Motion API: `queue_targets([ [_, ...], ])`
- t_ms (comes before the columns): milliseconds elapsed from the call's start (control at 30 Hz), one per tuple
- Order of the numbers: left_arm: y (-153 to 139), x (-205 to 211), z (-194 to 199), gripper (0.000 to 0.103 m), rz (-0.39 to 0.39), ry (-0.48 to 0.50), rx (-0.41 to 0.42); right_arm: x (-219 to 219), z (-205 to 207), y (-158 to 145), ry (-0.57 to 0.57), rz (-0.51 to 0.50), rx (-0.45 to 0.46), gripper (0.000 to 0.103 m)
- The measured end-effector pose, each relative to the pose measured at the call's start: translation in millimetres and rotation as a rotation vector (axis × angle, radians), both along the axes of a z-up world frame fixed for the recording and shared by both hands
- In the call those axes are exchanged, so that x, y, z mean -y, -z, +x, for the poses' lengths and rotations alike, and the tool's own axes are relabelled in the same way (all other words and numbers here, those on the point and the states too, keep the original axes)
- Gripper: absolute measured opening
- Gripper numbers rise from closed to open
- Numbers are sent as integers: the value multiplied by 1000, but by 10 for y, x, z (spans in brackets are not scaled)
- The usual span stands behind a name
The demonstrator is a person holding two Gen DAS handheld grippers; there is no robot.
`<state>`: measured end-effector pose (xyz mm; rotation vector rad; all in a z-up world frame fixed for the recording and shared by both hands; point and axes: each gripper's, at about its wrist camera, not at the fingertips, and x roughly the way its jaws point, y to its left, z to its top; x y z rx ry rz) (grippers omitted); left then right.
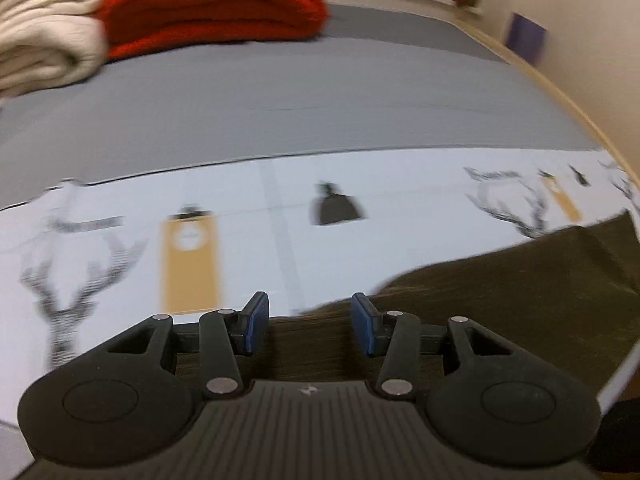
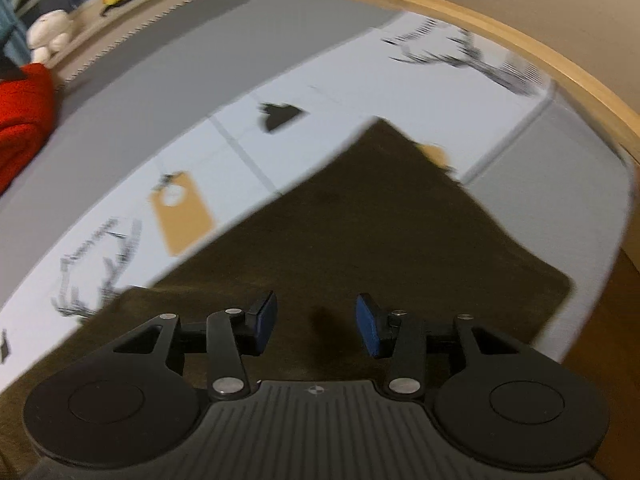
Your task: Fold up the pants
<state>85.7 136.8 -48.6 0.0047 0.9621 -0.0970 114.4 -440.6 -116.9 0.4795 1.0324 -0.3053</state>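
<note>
Pants (image 2: 360, 232) soft, limp, light, lying flat on patterned sheet (image 2: 240, 128); best pinched at corner edge. Left gripper (image 1: 308, 322) and right gripper (image 2: 316, 322) both released, empty, above pants.

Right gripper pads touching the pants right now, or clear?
Apart. In the right wrist view the right gripper stands open; dark olive pants lie flat beneath, nothing between the blue pads.

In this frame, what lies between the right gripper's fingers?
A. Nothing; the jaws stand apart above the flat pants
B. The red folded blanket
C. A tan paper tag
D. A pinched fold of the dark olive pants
A: the right gripper shows its blue pads apart with only the flat dark olive pants visible beneath the gap, no fabric pinched.
</note>
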Motion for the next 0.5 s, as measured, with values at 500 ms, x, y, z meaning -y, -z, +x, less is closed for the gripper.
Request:
queue_targets([
  [500, 594, 562, 393, 56, 157, -28, -173, 779, -445, 354, 178, 54, -96, 46],
])
